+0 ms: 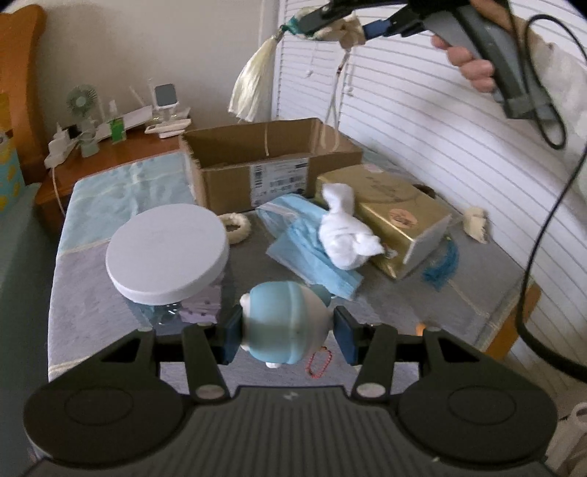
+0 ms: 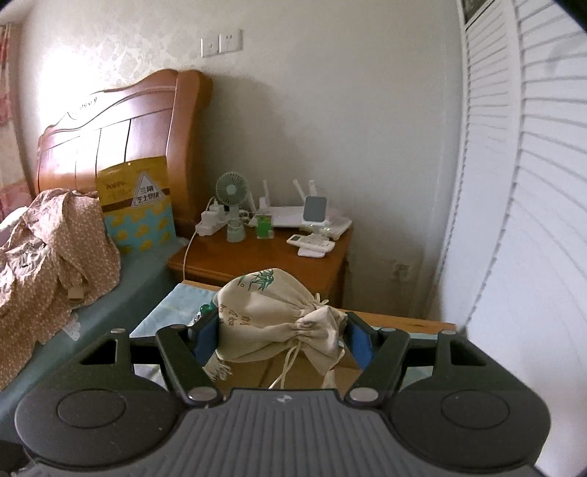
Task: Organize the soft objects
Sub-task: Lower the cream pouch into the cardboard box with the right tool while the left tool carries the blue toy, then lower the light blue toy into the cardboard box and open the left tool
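My left gripper (image 1: 288, 332) is shut on a blue and white soft toy (image 1: 284, 321), held just above the table. My right gripper (image 2: 280, 341) is shut on a cream drawstring pouch (image 2: 271, 315) with a green print; in the left wrist view it (image 1: 337, 25) hangs high above the open cardboard box (image 1: 264, 161), with a cream tassel (image 1: 253, 88) dangling. On the table lie blue face masks (image 1: 304, 249), a white knotted cloth (image 1: 345, 235), a cream fluffy ring (image 1: 236, 227) and a blue tassel (image 1: 442, 266).
A white round lid (image 1: 167, 249) on a clear jar stands at the left. A gold box (image 1: 396, 212) lies right of the masks. A cream scrap (image 1: 477, 224) lies by the louvred doors (image 1: 440, 128). A wooden nightstand (image 2: 264, 257) with fan and router stands behind, beside a bed (image 2: 110, 275).
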Available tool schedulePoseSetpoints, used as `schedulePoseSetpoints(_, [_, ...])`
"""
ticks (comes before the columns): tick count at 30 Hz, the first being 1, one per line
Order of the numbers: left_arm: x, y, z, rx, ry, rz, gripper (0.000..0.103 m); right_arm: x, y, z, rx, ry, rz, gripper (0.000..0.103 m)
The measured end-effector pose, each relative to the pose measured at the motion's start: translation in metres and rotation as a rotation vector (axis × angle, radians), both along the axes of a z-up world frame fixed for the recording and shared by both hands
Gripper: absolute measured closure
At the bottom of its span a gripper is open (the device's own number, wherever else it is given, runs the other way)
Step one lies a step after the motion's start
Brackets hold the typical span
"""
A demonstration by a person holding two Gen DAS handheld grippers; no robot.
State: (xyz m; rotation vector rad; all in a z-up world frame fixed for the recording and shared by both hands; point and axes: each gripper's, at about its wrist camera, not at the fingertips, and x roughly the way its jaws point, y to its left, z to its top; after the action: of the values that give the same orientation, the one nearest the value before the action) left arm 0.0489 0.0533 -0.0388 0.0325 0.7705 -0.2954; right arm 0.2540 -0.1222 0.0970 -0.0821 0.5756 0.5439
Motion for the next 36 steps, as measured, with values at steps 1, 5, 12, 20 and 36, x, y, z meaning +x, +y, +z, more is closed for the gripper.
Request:
schedulePoseSetpoints(1, [0.001, 0.001, 0.0, 0.0, 0.001, 0.005, 0.052, 0.009, 0.004, -0.004, -0.003, 0.008, 0.002, 0.029])
schedulePoseSetpoints(5, [0.008, 0.003, 0.0, -0.001, 0.005, 0.015, 0.052, 0.037, 0.013, -0.026, -0.035, 0.057, -0.011, 0.029])
schedulePoseSetpoints(12, [0.018, -0.001, -0.002, -0.003, 0.012, 0.009, 0.052, 0.059, 0.011, -0.064, -0.099, 0.107, -0.071, 0.029])
schedulePoseSetpoints(20, [0.022, -0.008, -0.003, -0.004, 0.018, -0.008, 0.052, 0.058, 0.009, -0.092, -0.159, 0.14, -0.058, 0.013])
schedulePoseSetpoints(36, [0.03, -0.018, 0.02, 0.028, -0.009, -0.048, 0.052, -0.055, -0.037, -0.081, -0.142, 0.077, -0.232, 0.0])
